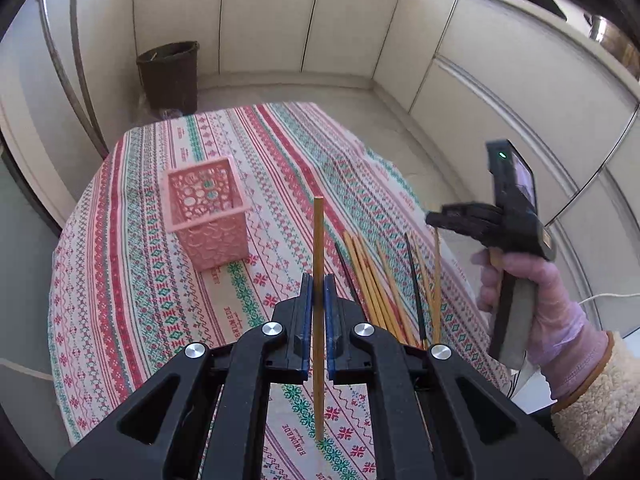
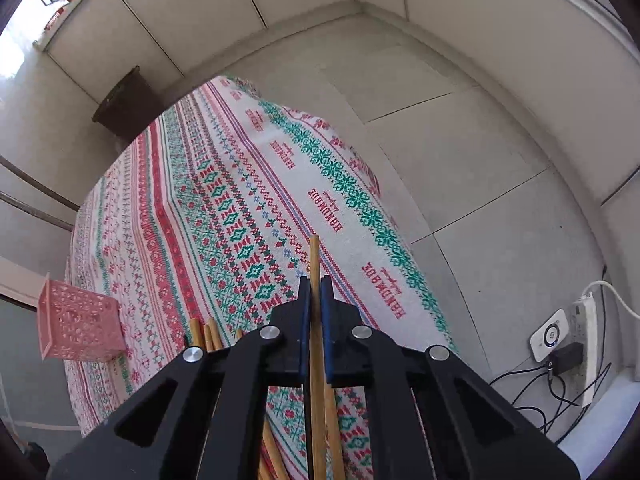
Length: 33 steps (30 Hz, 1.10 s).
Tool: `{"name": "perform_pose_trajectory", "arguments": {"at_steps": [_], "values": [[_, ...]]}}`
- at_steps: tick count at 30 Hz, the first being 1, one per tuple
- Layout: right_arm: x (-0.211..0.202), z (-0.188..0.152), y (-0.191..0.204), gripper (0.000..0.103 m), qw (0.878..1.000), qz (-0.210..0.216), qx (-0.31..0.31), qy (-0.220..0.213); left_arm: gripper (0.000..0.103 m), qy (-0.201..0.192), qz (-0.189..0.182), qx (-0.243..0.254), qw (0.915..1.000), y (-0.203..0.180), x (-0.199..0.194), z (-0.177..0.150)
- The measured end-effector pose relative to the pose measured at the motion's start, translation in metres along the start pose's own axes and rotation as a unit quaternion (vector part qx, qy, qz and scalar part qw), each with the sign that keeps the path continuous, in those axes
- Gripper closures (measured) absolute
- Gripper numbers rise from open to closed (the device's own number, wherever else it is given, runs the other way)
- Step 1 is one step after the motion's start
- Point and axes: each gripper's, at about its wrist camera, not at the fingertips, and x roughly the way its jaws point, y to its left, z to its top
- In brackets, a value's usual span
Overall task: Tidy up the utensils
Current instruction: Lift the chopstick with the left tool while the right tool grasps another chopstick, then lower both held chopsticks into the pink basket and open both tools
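Above the tablecloth (image 1: 160,300) | left claw (image 1: 319,286) clamped on wooden chopstick (image 1: 319,240) | right claw (image 2: 315,290) clamped on another chopstick (image 2: 315,256)

One pink basket (image 1: 208,216), two grippers (image 1: 319,292)

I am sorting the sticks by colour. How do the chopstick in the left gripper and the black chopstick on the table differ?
The held chopstick is light wood; the black chopstick is dark. The held one is clamped in the left gripper with shut jaws, above the tablecloth; the black one lies among the wooden chopsticks. Both are thin, straight sticks.
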Motion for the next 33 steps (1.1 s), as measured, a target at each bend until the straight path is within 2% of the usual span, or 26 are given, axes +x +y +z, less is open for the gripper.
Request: {"name": "perform_pose_trajectory", "arguments": {"at_steps": [4,12,16,19,22,27,30,33], "values": [[-0.052,-0.004,0.005,0.098,1.000,0.011,-0.005,-0.021,0.098,-0.028,-0.007,-0.013,0.9995,0.008,-0.023,0.004],[-0.151,-0.025,0.054,0.098,0.990,0.036,-0.056,-0.122,0.098,-0.105,-0.013,-0.030,0.9940,0.023,-0.081,0.014],[-0.190,-0.015,0.076,0.098,0.981,0.088,-0.049,-0.166,0.098,-0.146,-0.009,-0.051,0.9878,0.032,-0.106,0.034],[-0.217,-0.002,0.094,0.098,0.971,0.132,-0.048,-0.195,0.098,-0.182,-0.004,-0.078,0.9802,0.045,-0.125,0.055],[-0.234,0.014,0.112,0.098,0.961,0.174,-0.052,-0.210,0.098,-0.212,0.016,-0.093,0.9727,0.055,-0.141,0.071],[-0.244,0.031,0.133,0.098,0.949,0.212,-0.058,-0.226,0.098,-0.239,0.035,-0.115,0.9636,0.065,-0.144,0.102],[-0.237,0.039,0.146,0.098,0.948,0.221,-0.056,-0.222,0.098,-0.238,0.049,-0.114,0.9632,0.067,-0.127,0.114],[-0.228,0.045,0.156,0.098,0.949,0.223,-0.057,-0.215,0.097,-0.224,0.056,-0.110,0.9667,0.071,-0.103,0.122]]}}
